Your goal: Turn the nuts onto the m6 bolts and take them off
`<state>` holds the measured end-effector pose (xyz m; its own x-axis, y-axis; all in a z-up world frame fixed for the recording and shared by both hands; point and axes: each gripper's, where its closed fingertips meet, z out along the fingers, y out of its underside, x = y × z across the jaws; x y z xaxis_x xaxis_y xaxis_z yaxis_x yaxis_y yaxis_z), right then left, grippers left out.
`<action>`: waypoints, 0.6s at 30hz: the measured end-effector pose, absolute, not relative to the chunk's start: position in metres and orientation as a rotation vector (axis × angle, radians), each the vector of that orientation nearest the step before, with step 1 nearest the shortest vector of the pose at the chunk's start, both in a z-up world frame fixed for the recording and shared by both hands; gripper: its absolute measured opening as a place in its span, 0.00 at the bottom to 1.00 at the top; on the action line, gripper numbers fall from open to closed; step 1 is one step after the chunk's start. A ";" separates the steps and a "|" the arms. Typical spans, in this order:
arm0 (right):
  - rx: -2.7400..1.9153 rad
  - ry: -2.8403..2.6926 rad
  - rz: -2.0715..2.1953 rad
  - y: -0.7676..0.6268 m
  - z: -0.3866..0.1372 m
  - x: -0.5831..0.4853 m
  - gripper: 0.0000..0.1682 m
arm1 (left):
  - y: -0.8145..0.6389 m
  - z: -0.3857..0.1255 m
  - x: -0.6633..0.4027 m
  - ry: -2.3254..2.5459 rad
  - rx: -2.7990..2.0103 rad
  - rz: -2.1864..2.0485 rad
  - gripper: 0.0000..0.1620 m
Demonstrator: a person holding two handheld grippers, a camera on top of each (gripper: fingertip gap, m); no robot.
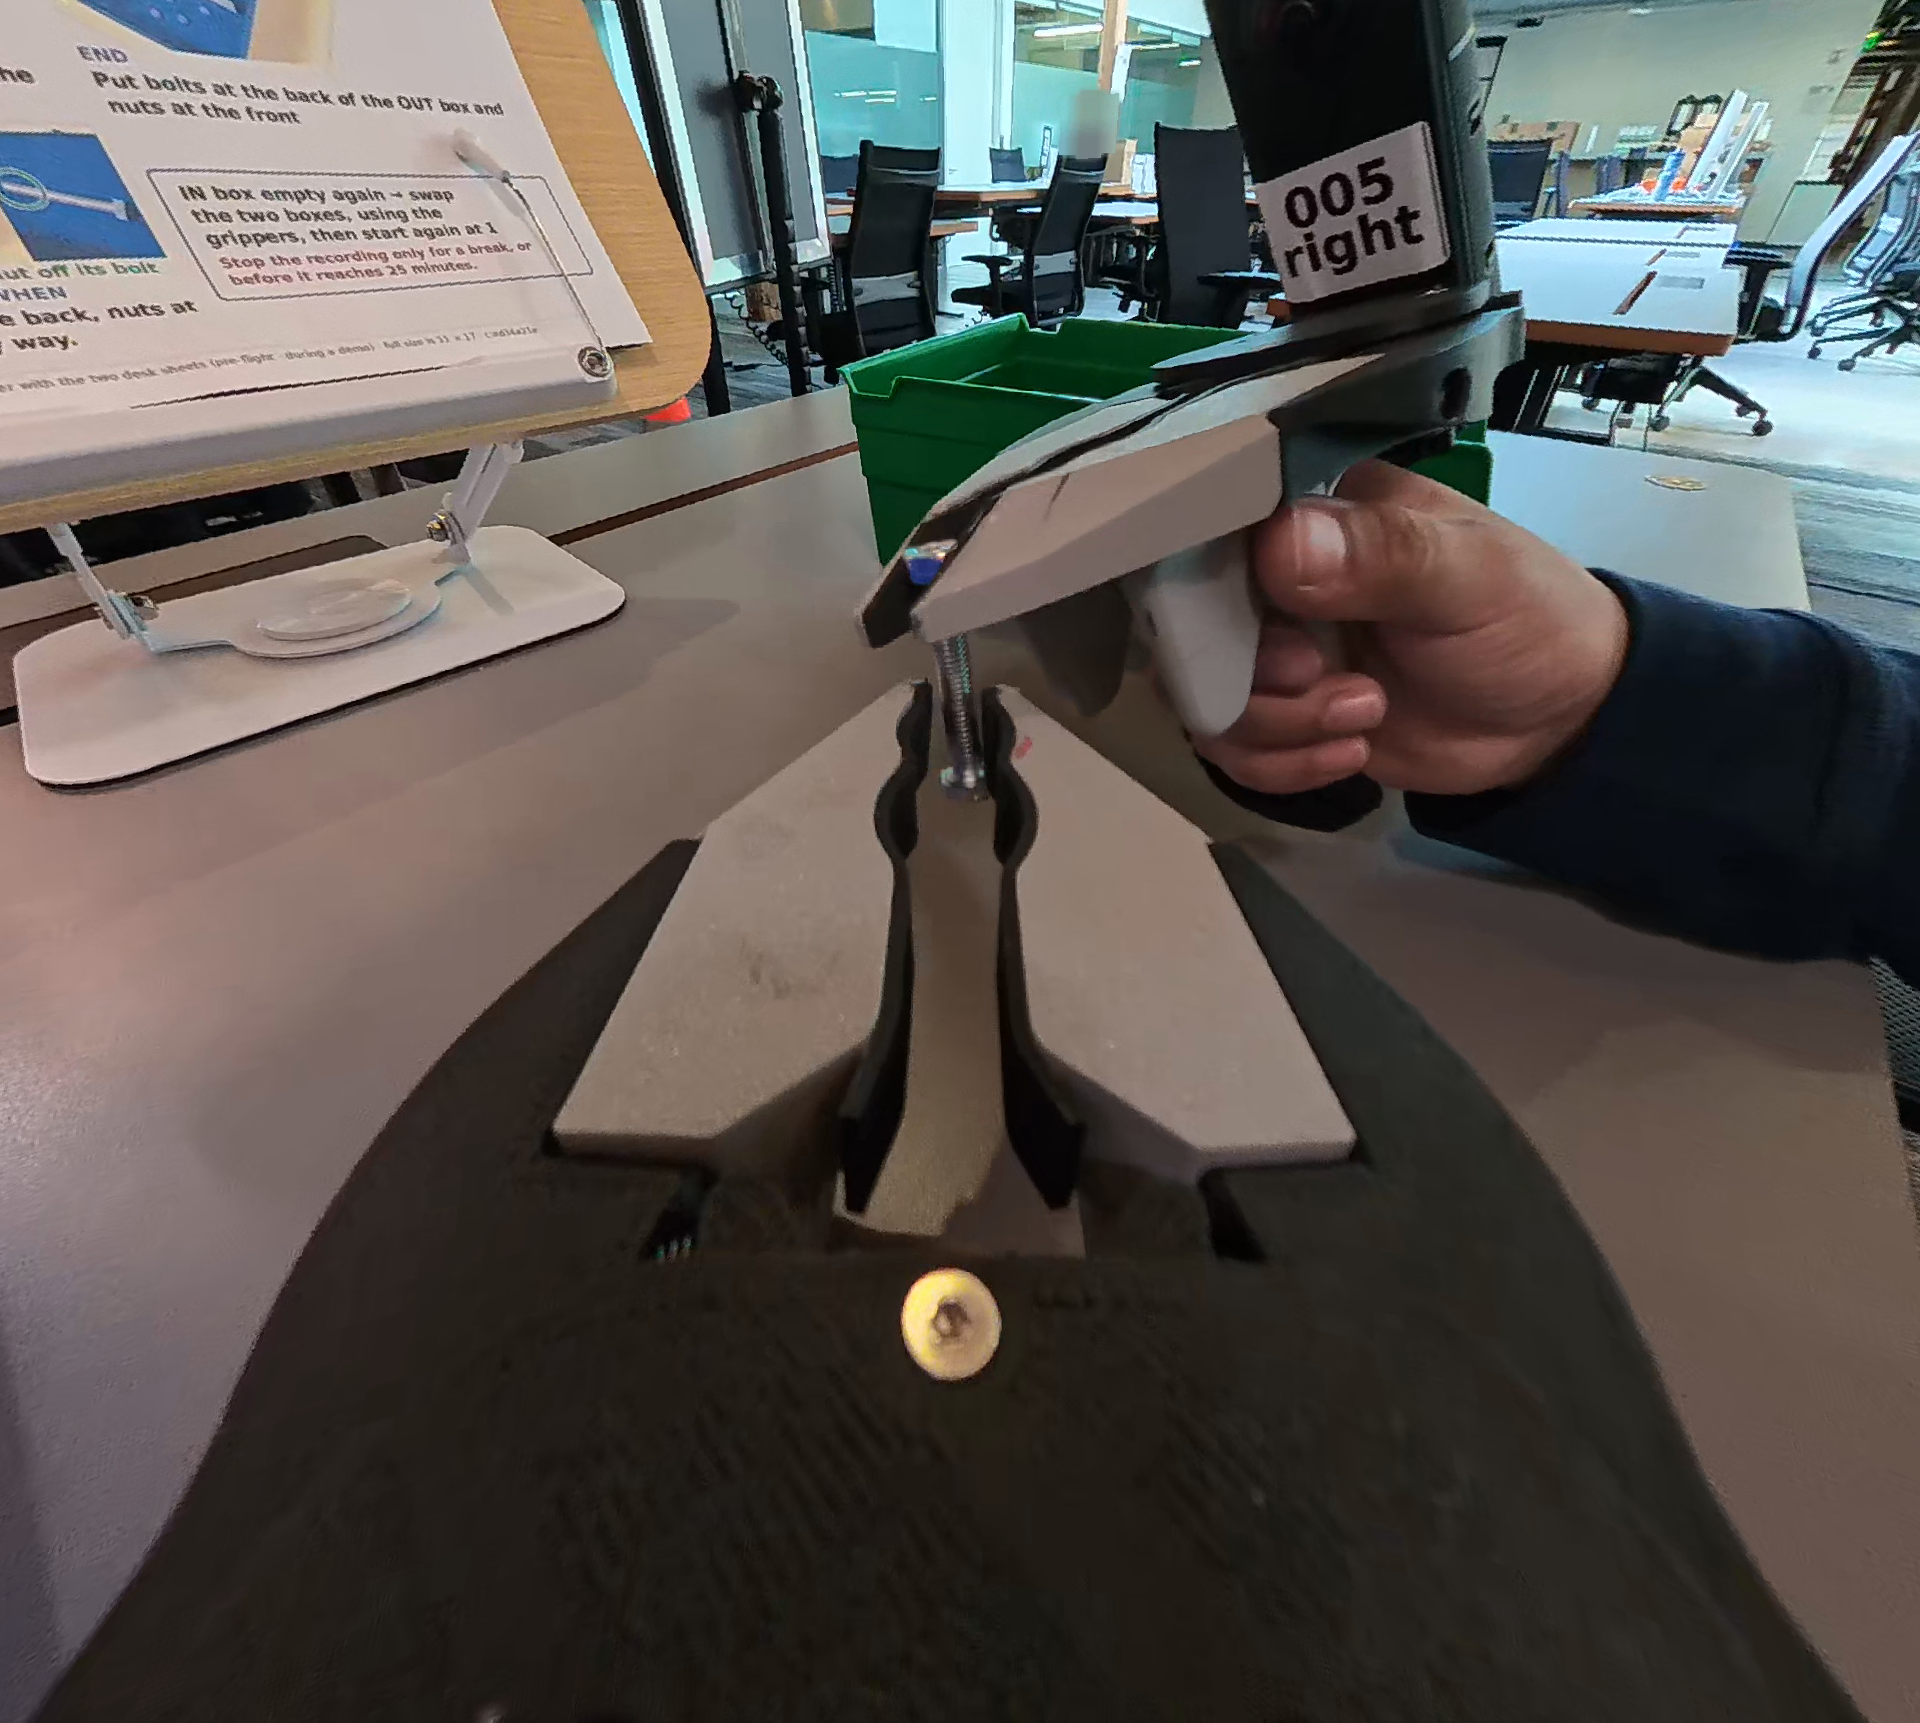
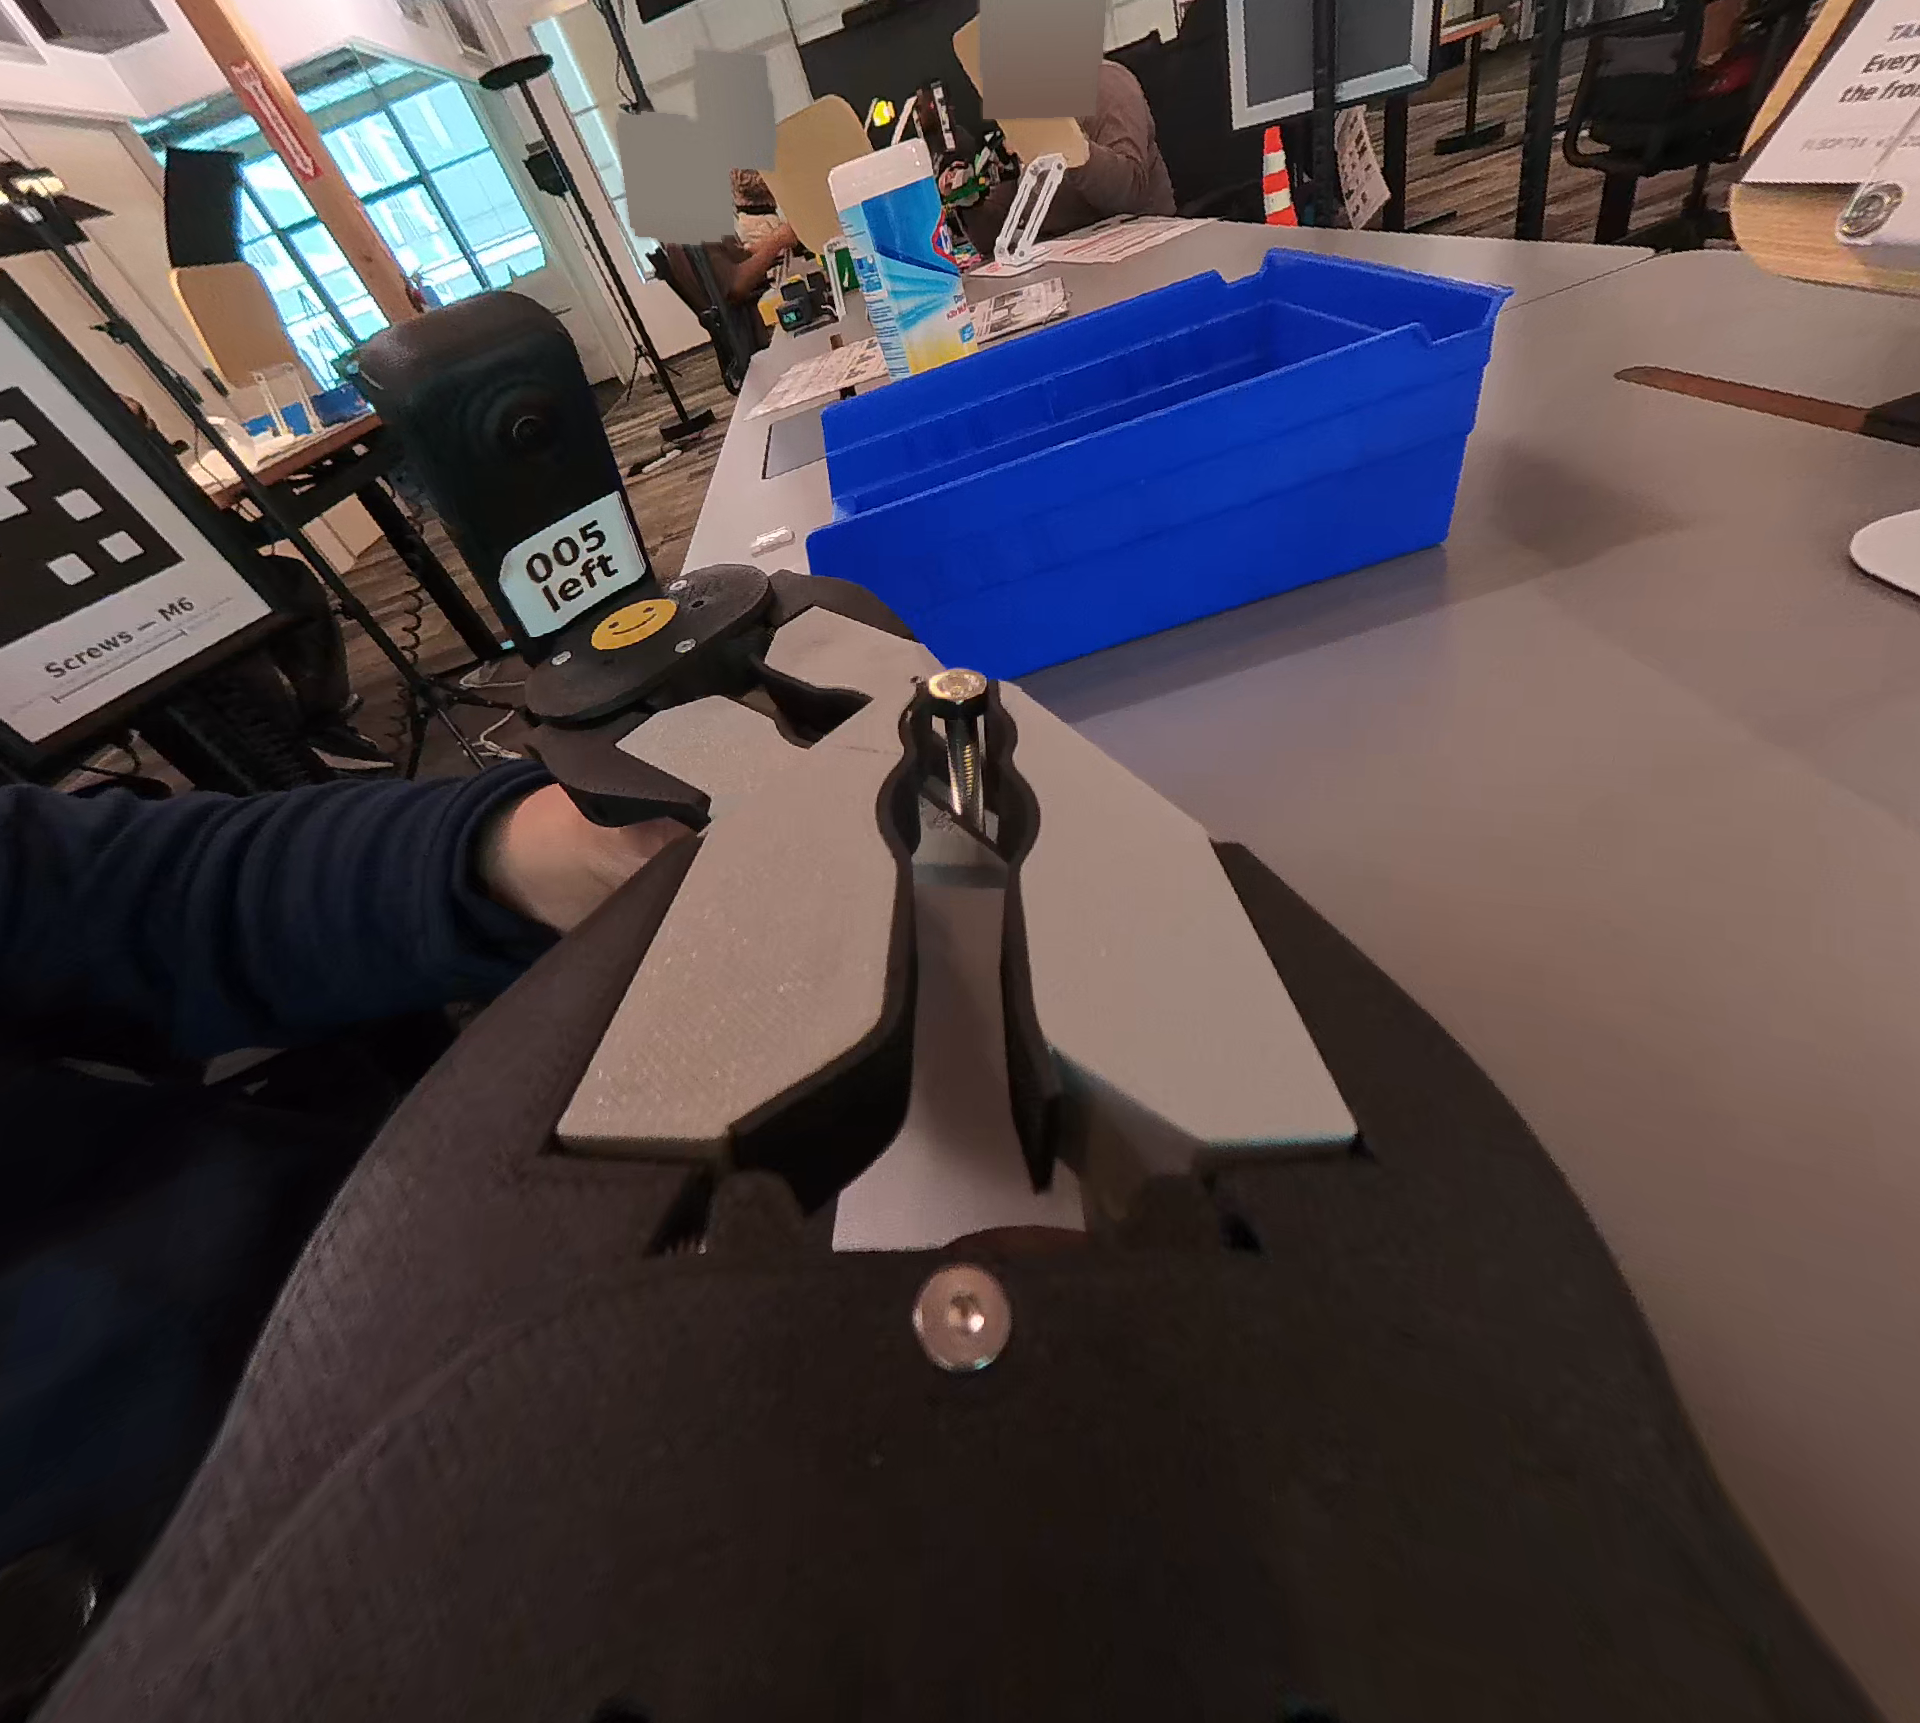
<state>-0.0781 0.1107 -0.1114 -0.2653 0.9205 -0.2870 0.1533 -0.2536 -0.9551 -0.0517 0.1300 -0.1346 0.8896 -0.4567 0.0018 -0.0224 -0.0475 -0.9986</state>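
A silver M6 bolt (image 1: pixel 954 686) hangs upright above the grey table (image 1: pixel 416 842). My right gripper (image 1: pixel 906 608) comes in from the right and is shut on the bolt just under its head (image 2: pixel 957 687). My left gripper (image 1: pixel 956 709) is shut low on the same bolt, with a hex nut (image 1: pixel 964 780) sitting in the notch between its fingers. In the right wrist view the bolt shaft (image 2: pixel 966 764) runs down between my right gripper's (image 2: pixel 956 728) tips onto the left gripper's grey finger plate (image 2: pixel 748 738) below. A hand holds each gripper.
A green bin (image 1: pixel 935 426) stands behind the grippers. A blue bin (image 2: pixel 1143 520) stands on the table ahead of the right gripper, with a wipes canister (image 2: pixel 904 260) behind it. An instruction sheet on a white stand (image 1: pixel 312 624) is at the left.
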 end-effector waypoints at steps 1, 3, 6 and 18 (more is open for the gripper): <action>-1.354 -1.374 1.580 0.110 -0.112 -0.078 0.04 | 0.130 -0.134 -0.051 0.387 -1.588 -0.367 0.03; -1.350 -1.376 1.582 0.109 -0.111 -0.078 0.04 | 0.129 -0.134 -0.051 0.394 -1.583 -0.369 0.03; -1.346 -1.371 1.587 0.109 -0.110 -0.078 0.04 | 0.129 -0.133 -0.053 0.379 -1.587 -0.394 0.02; -1.283 -1.355 1.521 0.110 -0.103 -0.077 0.17 | 0.128 -0.130 -0.055 0.354 -1.577 -0.448 0.02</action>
